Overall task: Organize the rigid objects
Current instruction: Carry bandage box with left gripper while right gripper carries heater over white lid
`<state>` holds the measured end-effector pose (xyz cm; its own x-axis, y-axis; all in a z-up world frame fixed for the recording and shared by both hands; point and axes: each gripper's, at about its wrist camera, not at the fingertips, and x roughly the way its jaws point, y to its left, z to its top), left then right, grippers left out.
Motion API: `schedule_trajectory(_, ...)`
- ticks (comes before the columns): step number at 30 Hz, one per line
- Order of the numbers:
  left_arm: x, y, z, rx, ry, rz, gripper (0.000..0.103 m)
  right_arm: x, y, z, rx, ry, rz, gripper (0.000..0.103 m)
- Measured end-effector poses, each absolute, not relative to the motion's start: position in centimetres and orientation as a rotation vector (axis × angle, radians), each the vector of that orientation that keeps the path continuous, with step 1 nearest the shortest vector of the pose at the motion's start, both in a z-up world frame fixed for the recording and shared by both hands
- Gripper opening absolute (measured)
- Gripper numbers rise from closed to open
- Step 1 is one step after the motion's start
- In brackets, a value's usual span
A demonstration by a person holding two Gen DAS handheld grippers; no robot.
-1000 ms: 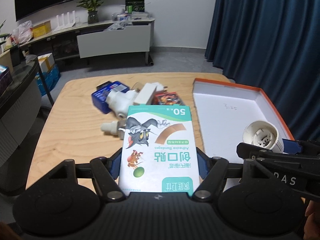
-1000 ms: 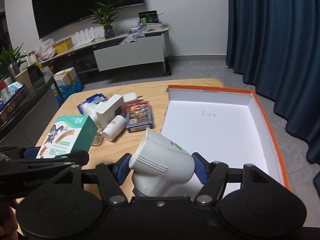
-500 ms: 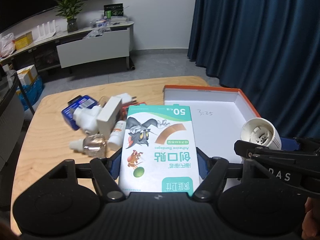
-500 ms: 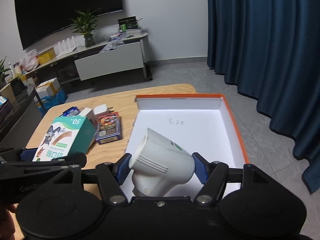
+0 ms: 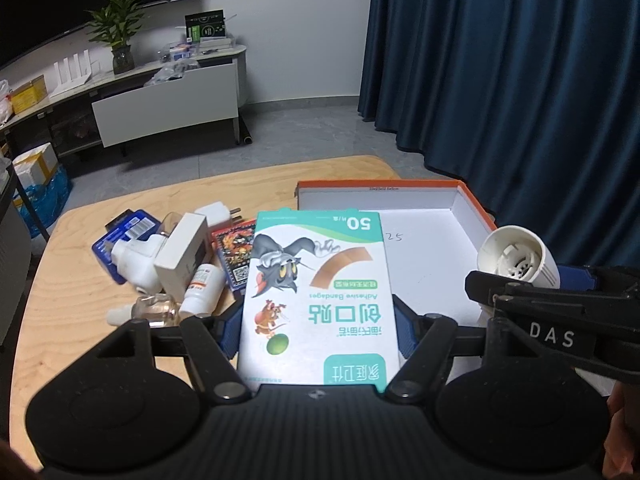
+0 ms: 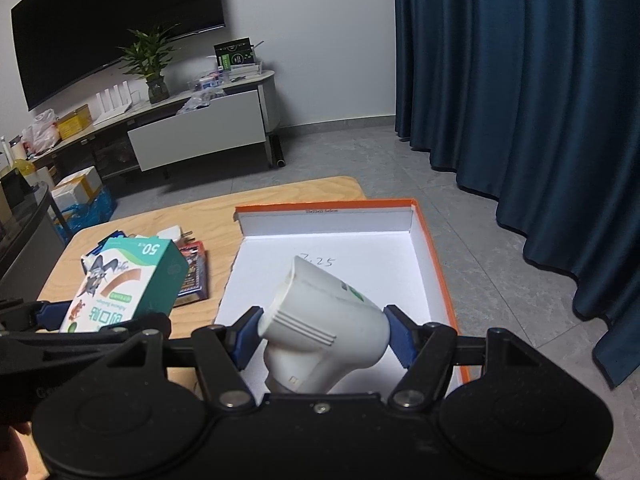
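- Left wrist view: my left tool (image 5: 318,326) is clamped on the bandage box (image 5: 318,300), blue pads pressed to its two long sides, print upside down to me.
- Ahead and left of that tool, a loose pile sits on the worktop (image 5: 80,320) — a white carton (image 5: 182,254), a small pill bottle (image 5: 202,290), a clear bottle (image 5: 154,310), a blue pack (image 5: 128,230).
- Ahead and right lies the orange-rimmed tray (image 5: 472,204); my right tool (image 5: 532,280) shows just beside it.
- Right wrist view: my right tool (image 6: 322,338) grips the white plastic fitting (image 6: 324,324) — held above the tray's (image 6: 436,264) white floor.
- The bandage box (image 6: 128,284) hangs to the left.
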<state>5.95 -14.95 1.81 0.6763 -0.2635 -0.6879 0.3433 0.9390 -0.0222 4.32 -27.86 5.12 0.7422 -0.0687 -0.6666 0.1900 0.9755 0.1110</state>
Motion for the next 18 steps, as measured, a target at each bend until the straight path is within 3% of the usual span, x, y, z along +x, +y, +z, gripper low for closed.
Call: schedule_trajectory(18, 7.9, -16.8, 1.6, 0.118, 0.761, -0.356, 0.072, 7.5, -29.7, 4.7, 0.167, 0.727, -0.168, 0.079)
